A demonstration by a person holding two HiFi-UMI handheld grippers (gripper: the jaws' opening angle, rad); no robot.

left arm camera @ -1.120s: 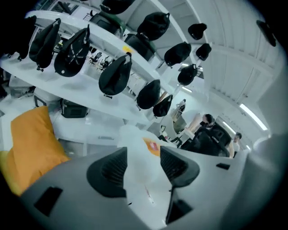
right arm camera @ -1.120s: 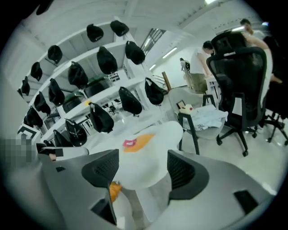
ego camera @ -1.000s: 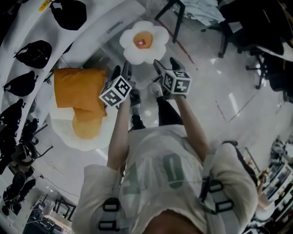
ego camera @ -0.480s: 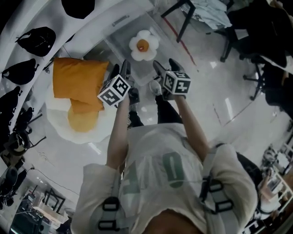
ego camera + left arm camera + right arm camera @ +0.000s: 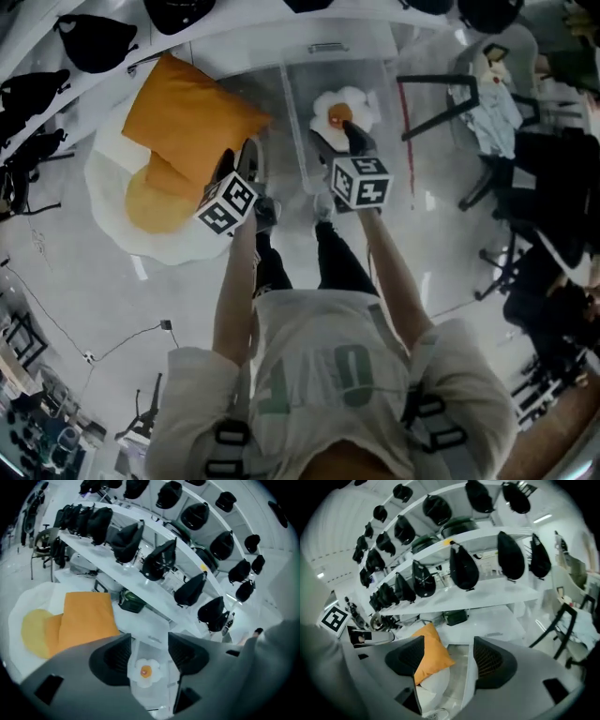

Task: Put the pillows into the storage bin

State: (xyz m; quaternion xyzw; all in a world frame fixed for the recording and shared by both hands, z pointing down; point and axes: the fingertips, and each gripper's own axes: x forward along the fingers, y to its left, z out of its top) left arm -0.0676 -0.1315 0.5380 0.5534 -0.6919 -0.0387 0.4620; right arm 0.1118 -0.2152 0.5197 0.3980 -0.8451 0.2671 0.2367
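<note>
Your left gripper (image 5: 149, 651) was opening and your right gripper (image 5: 447, 660) stood wide; both were empty. Beyond them, the small egg pillow (image 5: 342, 111) lay in the bin (image 5: 298, 122). Left of your left gripper, the orange pillow (image 5: 187, 117) lay on the big egg pillow (image 5: 117, 202). Both looked soft, light and bulky, so pinch a corner deep.

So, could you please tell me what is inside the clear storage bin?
One small fried-egg pillow lies inside the storage bin. The right gripper covers the bin's near corner in the head view, so that part cannot be checked.
</note>
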